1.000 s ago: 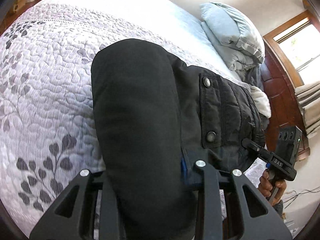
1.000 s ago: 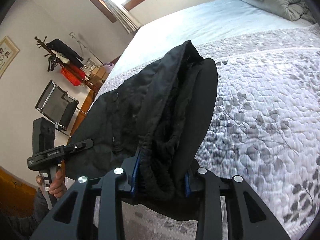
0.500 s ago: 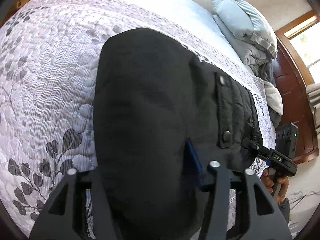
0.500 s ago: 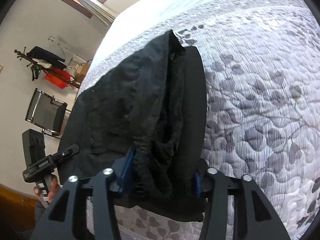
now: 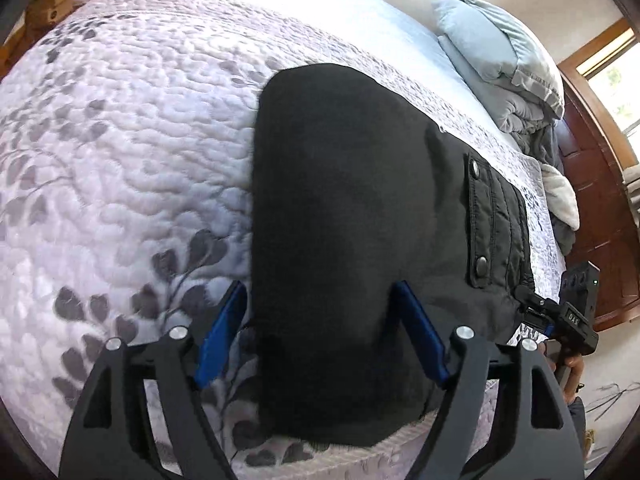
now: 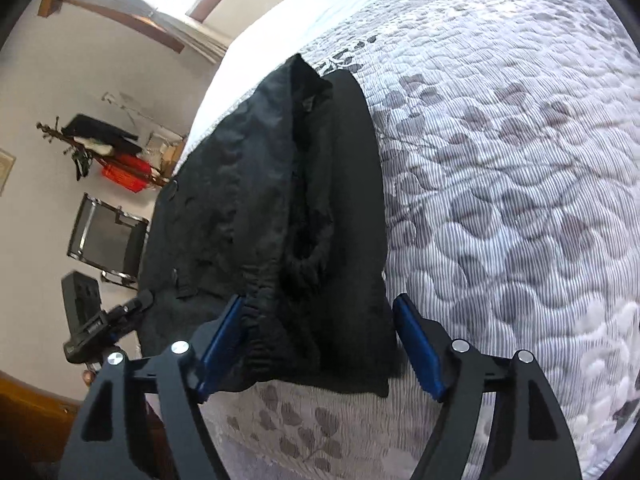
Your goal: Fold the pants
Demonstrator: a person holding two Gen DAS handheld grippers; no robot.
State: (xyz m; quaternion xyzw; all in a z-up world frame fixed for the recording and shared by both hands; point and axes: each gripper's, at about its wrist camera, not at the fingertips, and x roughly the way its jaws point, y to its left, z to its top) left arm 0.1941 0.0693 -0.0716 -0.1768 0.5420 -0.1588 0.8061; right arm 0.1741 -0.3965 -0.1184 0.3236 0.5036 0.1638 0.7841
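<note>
Black padded pants (image 5: 340,216) lie folded in a thick slab on a quilt (image 5: 120,152) stitched with pebble swirls and grey leaves, near its front edge. Left gripper (image 5: 320,334) is opening, blue pads either side of the smooth rounded fold, apart from the cloth. Right gripper (image 6: 318,340) is opening too; its left pad looks to brush the puckered elastic waistband, its other pad clear. A snap-buttoned pocket flap (image 5: 478,224) shows on the pants' ribbed side.
</note>
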